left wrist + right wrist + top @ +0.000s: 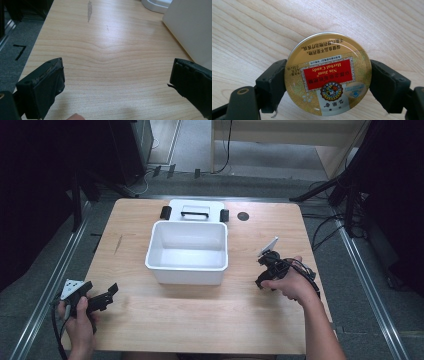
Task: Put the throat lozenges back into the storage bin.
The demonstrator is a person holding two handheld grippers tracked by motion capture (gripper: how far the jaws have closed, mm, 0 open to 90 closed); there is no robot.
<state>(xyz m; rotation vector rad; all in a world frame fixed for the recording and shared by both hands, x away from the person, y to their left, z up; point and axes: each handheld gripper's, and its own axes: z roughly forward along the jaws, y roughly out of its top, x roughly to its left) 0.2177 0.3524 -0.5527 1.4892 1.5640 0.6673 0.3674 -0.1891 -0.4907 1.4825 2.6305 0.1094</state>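
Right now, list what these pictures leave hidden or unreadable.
- The candy tin: in the right gripper view its bottom edge is cut off by the frame and its underside is hidden; in the high view the right gripper and hand cover it.
- The white bin: the left gripper view shows one wall, cut off by the edge.
- The lid behind the bin: its near part is hidden by the bin's rim.

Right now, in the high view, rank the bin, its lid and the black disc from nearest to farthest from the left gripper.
From the left gripper:
1. Bin, table centre.
2. Lid, behind the bin at the far edge.
3. Black disc, far edge, right of the lid.
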